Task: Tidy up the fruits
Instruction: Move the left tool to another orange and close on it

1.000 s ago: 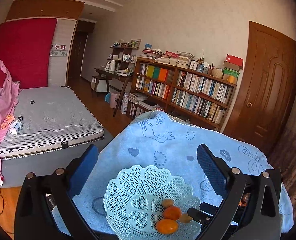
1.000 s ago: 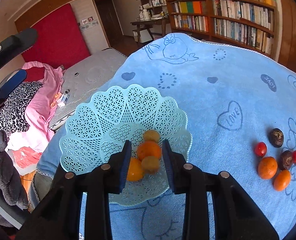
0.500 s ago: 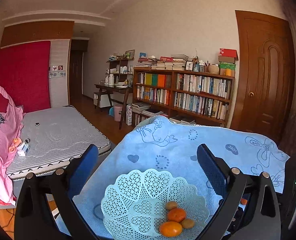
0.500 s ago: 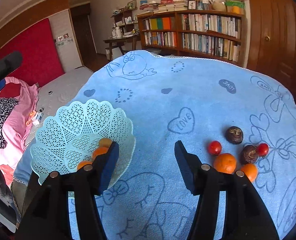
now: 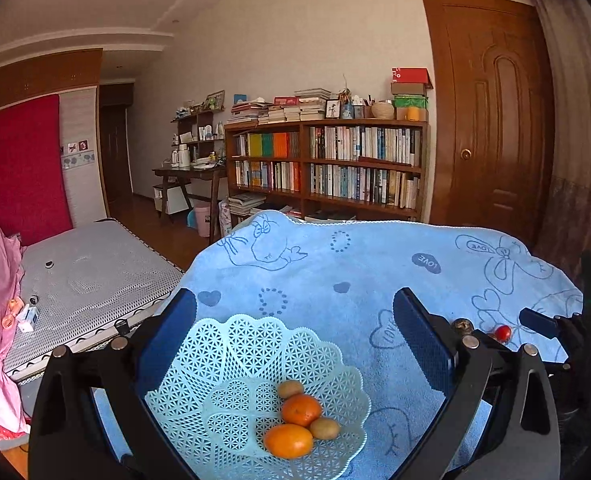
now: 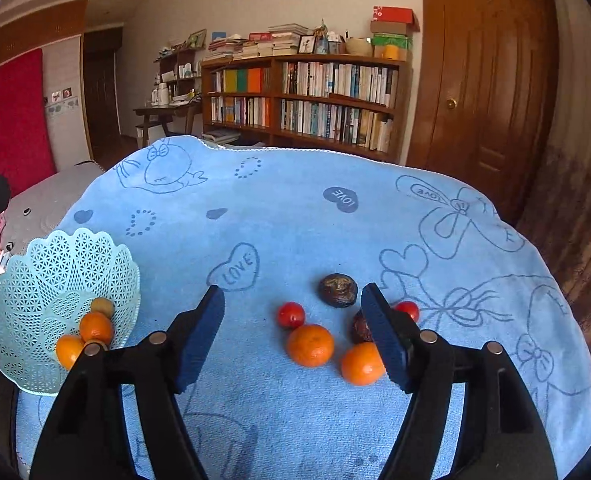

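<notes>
orange mandarins [image 6: 309, 345], two red cherry tomatoes [image 6: 291, 314] and two dark wrinkled fruits [image 6: 337, 289] lie clustered near the right edge of the blue-towelled surface [image 6: 295, 208]. right tongs [image 6: 293, 336] hover released over them, empty. toward the left edge, a pale lattice basket [image 5: 239, 344] holds four fruits beneath the released, empty left tongs [image 5: 295, 344].
</notes>
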Demonstrator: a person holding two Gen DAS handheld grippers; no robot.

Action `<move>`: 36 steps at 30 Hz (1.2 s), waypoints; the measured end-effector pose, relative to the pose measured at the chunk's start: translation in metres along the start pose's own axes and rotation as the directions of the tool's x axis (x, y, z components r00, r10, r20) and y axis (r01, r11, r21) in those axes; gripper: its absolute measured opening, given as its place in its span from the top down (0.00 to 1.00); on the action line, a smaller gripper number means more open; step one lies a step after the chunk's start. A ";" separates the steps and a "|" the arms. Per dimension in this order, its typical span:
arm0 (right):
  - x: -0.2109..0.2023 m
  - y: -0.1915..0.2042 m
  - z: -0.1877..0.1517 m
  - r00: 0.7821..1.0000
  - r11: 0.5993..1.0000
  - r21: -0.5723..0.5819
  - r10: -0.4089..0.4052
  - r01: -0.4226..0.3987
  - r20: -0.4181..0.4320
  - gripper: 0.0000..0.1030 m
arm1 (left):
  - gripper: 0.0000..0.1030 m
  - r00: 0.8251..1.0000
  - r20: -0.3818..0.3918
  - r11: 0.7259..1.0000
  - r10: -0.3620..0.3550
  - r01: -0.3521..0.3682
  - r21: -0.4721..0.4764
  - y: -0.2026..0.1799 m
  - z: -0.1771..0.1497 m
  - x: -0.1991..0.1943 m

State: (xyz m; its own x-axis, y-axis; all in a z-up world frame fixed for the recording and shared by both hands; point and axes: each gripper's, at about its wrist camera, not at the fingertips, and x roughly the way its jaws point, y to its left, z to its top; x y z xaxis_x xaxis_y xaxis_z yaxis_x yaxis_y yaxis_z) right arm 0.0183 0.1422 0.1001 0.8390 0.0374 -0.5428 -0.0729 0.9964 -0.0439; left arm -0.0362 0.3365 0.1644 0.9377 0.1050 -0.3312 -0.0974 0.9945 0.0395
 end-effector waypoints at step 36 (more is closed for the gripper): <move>0.057 -0.146 -0.038 0.981 0.963 0.254 -0.049 0.096 -0.187 0.31 | 0.23 0.828 -0.451 0.926 -0.332 0.377 0.011 -0.167 -0.074 0.134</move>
State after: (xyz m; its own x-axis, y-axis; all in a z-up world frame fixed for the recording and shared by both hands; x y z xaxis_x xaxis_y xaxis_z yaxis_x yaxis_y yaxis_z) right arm 0.0566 -0.0037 0.0437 0.7263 -0.0259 -0.6869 0.1470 0.9820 0.1184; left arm 0.0810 0.1850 0.0434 0.6585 -0.2409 -0.7130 0.2667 0.9606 -0.0782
